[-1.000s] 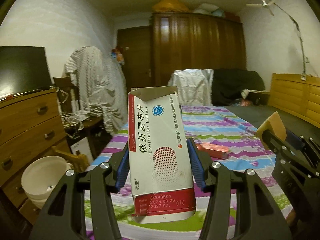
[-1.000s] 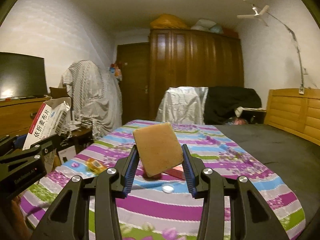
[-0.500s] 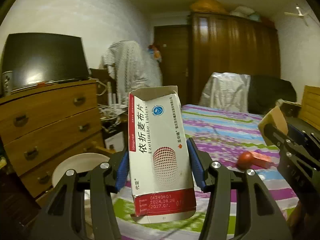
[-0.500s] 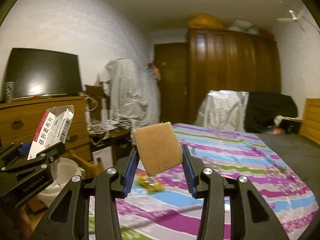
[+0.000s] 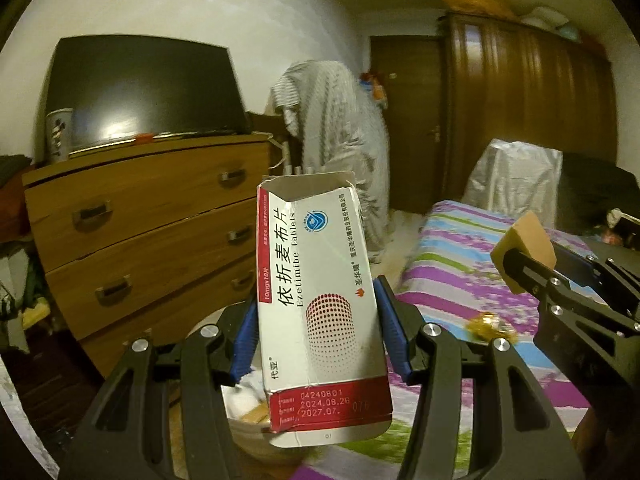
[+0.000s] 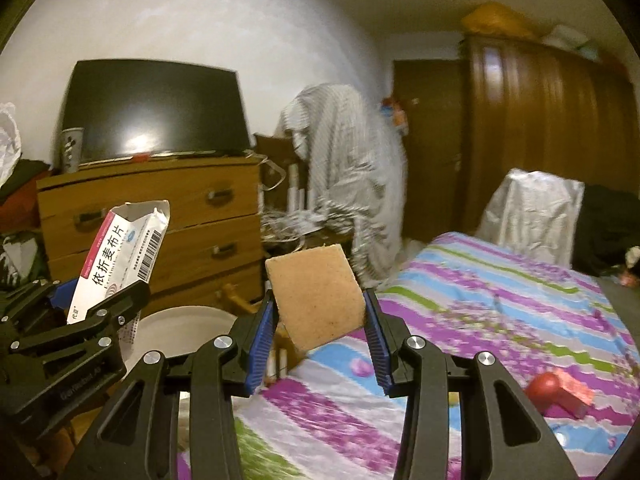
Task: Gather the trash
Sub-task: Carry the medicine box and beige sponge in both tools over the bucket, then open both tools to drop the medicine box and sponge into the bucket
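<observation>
Cardboard fills the middle of the left view: we grip an empty, torn-open pill box upright in the left tool, its blue pads pressed on the box's long sides, likely so it carries steadily. In the right view the right tool is clamped on a tan sponge, tilted at centre frame. Both pieces look bound for the white bin at lower left, on the floor between the wooden dresser and the striped bed. A red wrapper lies on the bed at lower right; we judge it trash yet to collect.
</observation>
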`<state>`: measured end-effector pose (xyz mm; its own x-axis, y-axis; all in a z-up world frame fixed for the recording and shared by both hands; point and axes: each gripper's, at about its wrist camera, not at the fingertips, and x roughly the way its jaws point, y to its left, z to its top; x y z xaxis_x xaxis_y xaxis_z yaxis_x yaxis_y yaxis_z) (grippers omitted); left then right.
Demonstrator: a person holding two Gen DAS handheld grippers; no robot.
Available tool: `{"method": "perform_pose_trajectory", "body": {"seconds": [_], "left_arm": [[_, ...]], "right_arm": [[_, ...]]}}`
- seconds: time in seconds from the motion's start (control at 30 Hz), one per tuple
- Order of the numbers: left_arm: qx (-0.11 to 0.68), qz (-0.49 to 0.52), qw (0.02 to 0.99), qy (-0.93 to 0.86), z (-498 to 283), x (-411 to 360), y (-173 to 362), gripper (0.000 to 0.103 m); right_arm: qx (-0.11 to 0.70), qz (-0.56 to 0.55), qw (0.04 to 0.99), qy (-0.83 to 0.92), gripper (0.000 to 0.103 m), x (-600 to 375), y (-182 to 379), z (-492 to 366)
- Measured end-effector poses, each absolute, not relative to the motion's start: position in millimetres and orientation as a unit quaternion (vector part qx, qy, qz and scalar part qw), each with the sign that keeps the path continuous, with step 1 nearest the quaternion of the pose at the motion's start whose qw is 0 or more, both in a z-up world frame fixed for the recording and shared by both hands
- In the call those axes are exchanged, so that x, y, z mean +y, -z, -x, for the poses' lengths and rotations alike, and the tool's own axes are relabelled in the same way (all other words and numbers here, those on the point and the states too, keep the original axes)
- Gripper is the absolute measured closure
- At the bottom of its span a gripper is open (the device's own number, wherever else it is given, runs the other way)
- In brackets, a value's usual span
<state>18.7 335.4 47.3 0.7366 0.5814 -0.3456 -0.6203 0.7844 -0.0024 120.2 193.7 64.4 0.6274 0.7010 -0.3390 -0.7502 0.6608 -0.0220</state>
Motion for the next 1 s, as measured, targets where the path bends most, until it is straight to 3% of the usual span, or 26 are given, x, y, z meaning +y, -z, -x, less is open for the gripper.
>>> {"method": "perform_pose_trajectory", "body": {"seconds": [0.23,0.53,0.7,1.0], "left_arm": [[0.204,0.073,0.913,-0.347,-17,391,-36,0.052],[0.300,0.109,0.891,-0.322,-43,449,0,0.052],[0.342,0.141,0.878,-0.304,-51,477,20,0.052],[0.395,0.175,0.856,-0.285,-61,509,53,0.052]], "right_arm": [[0.205,0.111,0.860,-0.454,0.059,299,-59,-142],[0.337,0.164,0.776,-0.508,0.059,404,-14,-183],[0.396,0.179,0.740,-0.513,0.059,441,19,-201],[0.432,0.198,0.718,-0.509,0.059,456,54,-222]]}}
